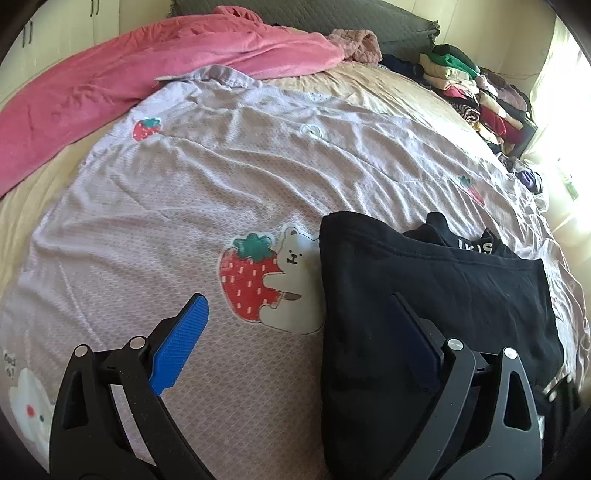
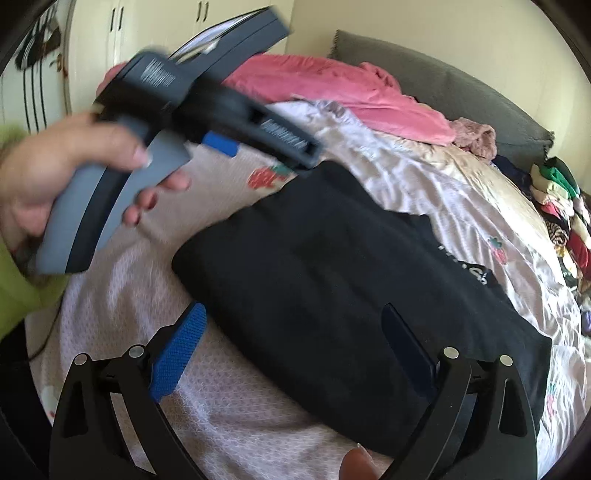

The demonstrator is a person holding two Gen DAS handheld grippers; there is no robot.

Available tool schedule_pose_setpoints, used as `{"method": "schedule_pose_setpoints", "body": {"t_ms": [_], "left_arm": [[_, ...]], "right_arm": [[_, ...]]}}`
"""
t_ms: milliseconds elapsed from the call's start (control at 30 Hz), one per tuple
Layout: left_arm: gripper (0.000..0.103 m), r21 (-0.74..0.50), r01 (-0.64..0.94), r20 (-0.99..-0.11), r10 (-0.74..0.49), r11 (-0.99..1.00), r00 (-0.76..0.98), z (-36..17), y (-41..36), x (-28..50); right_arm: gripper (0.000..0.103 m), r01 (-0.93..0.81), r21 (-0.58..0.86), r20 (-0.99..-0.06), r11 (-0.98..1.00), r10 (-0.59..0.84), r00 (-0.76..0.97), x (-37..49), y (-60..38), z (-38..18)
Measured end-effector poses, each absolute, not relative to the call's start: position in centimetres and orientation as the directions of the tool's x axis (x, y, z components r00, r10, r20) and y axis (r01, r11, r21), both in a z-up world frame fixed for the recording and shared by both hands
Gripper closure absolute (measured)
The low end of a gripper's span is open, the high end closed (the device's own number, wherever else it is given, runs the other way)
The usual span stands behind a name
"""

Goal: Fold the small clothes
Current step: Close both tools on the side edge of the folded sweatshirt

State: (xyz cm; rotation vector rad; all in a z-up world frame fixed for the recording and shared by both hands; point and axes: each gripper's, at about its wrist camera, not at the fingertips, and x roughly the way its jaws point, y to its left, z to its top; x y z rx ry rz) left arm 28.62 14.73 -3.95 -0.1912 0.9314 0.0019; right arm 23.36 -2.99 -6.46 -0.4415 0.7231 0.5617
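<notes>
A black garment (image 1: 424,295) with white lettering at its waistband lies folded flat on the lilac bedspread (image 1: 184,192). It also shows in the right wrist view (image 2: 332,266). My left gripper (image 1: 295,314) is open and empty, hovering over the garment's left edge; its right finger is above the black cloth. From the right wrist view the left gripper (image 2: 258,155) shows blurred, held in a hand at the garment's far corner. My right gripper (image 2: 291,325) is open and empty above the garment's near edge.
A pink blanket (image 1: 129,74) lies across the bed's far left. A stack of folded clothes (image 1: 476,92) sits at the far right edge, also in the right wrist view (image 2: 561,214). A grey headboard cushion (image 2: 443,85) is behind. White wardrobes (image 2: 147,22) stand at the back.
</notes>
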Motion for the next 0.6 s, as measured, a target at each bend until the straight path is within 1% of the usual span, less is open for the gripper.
{"method": "schedule_pose_setpoints", "body": {"t_ms": [167,267,367,567,600], "left_arm": [[0.013,-0.174,-0.07,-0.805,-0.101,0.982,0.585,-4.7,14.2,29.4],[0.013,-0.179,-0.064,-0.811,-0.111,0.982,0.574,-5.2,14.0,29.9],[0.013,-0.191,-0.055,-0.816,-0.128,0.98,0.563,-5.7,13.8,30.3],[0.013,-0.221,-0.049,-0.821,-0.159,0.974,0.549,-6.4,13.9,30.7],[0.013,-0.228,-0.051,-0.822,-0.164,0.972,0.546,-6.5,14.0,30.8]], "right_arm": [[0.008,-0.614,-0.251,-0.716,0.748,0.283,0.638,23.0,-2.0,-7.8],[0.008,-0.596,-0.3,-0.72,0.745,0.233,0.654,23.5,-1.6,-8.9],[0.008,-0.581,-0.32,-0.72,0.748,0.206,0.662,24.1,-1.6,-9.8],[0.01,-0.579,-0.389,-0.685,0.716,0.195,0.702,24.3,-0.9,-10.2],[0.012,-0.574,-0.399,-0.675,0.715,0.195,0.711,24.3,-0.9,-10.1]]}}
